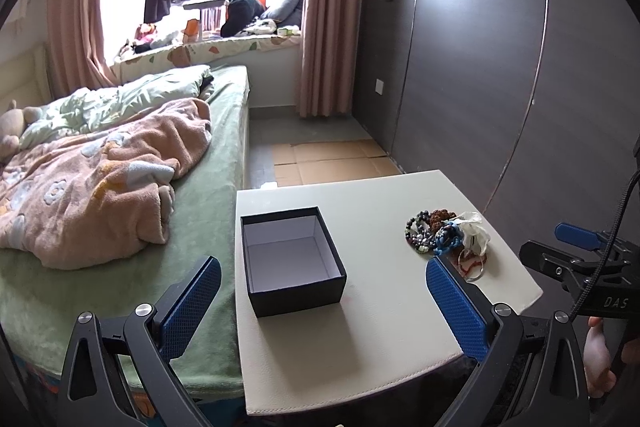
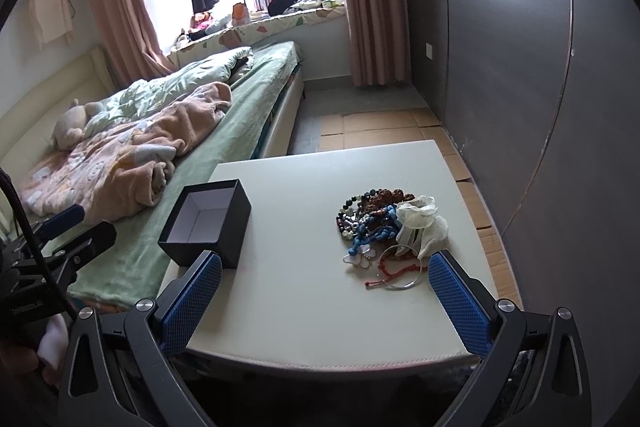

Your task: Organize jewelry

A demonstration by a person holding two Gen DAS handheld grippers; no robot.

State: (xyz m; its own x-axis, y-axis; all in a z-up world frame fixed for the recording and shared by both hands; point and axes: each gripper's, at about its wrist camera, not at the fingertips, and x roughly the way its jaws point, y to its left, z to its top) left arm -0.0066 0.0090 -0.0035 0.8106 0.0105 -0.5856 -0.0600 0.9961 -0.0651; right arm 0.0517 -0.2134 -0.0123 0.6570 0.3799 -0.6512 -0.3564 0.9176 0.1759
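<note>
Both grippers hover at the bench's (image 2: 304, 307) near edge, jaws wide and empty — nothing picked yet. The jewelry (image 2: 380, 227) lies heaped before the right gripper (image 2: 326, 301); the empty box (image 1: 292, 259) sits before the left gripper (image 1: 324, 307) — probably ready to receive pieces.

Our left gripper (image 1: 322, 301) hangs wide open over the white table (image 1: 384, 339), empty black box (image 1: 292, 259) between its fingers, jewelry pile (image 1: 448, 233) off right.
</note>
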